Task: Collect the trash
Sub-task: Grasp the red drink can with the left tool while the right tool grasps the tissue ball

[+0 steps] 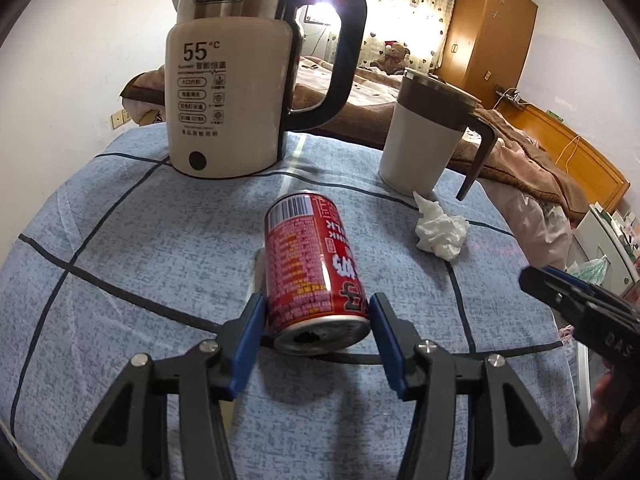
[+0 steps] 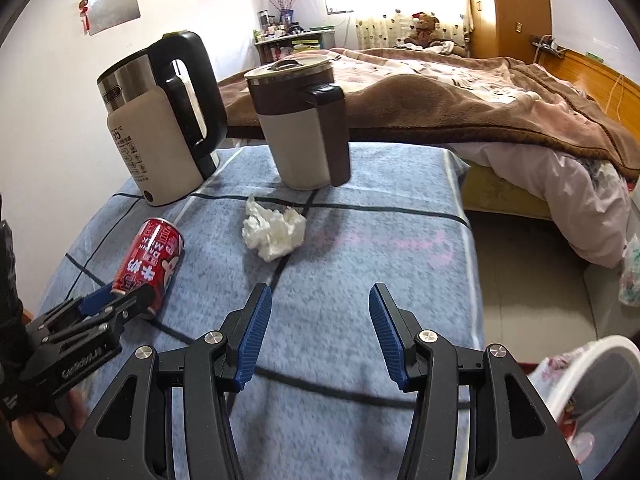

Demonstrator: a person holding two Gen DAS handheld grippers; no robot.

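Between the blue pads of the left gripper (image 1: 316,322), jaws partly closed: a red drink can (image 1: 316,264) lying on its side on the blue checked cloth (image 1: 120,240), open end toward the camera, left pad against its side, right pad just beside it; firm grip not certain. Ahead and left of that gripper: a cream electric kettle (image 1: 228,104). Ahead to the right: a lidded white mug (image 1: 424,140), crumpled white tissue (image 1: 440,232) before it. Farther right: right gripper (image 2: 320,320), jaws wide apart, holding nothing, tissue ahead and slightly left of its pads.
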